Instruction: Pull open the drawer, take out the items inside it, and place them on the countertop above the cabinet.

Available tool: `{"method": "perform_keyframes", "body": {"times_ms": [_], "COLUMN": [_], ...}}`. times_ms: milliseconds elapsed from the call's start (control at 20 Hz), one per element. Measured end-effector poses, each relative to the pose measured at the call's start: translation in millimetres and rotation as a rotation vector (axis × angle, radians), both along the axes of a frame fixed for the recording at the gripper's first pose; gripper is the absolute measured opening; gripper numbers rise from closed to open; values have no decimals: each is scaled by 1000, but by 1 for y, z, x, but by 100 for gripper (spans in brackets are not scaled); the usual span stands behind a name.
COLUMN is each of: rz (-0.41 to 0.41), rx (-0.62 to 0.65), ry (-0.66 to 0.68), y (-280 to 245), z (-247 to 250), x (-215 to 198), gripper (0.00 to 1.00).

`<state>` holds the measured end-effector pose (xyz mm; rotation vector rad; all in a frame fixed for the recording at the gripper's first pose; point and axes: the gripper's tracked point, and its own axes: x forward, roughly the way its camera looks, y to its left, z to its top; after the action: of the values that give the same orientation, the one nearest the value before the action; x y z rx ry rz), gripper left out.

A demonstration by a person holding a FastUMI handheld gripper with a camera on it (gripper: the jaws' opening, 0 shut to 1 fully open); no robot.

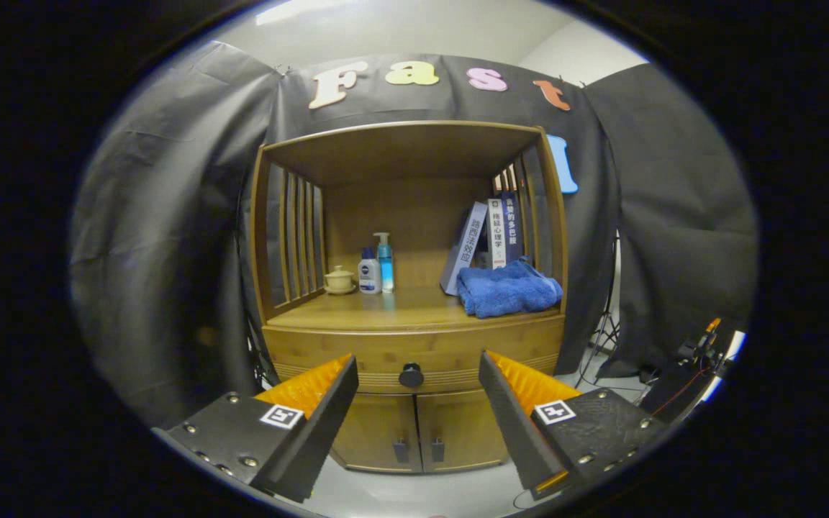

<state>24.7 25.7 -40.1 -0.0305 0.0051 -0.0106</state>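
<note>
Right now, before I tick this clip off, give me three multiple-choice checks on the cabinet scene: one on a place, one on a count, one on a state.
1. Where does the blue towel lie?
A. on the countertop, in front of the books
B. on the floor beside the cabinet
C. over the drawer knob

2. How many bottles stand next to the small lidded cup?
A. none
B. two
C. four

3. What state is the drawer in?
A. pulled fully out
B. taken off the cabinet
C. closed

Key: 1 A, the towel sits on the shelf surface below the leaning books. 2 B, a short white and blue bottle and a taller pump bottle stand side by side. 3 C, the drawer front is flush, with the knob beyond the open claw, untouched.
</note>
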Motion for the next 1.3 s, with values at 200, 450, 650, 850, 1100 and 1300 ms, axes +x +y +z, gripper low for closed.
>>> {"method": "perform_keyframes", "body": {"times_ms": [200,450,650,850,1100,1300], "rz": [8,11,13,66,53,15], "rx": [1,-17,53,41,95,96], "ry": [15,32,60,56,24,-15], "y": [3,0,7,27,40,31], "z": [-14,-46,-78,-93,-107,-111], "x": [23,76,125,158,176,183], "gripper": [100,100,100,100,100,100]}}
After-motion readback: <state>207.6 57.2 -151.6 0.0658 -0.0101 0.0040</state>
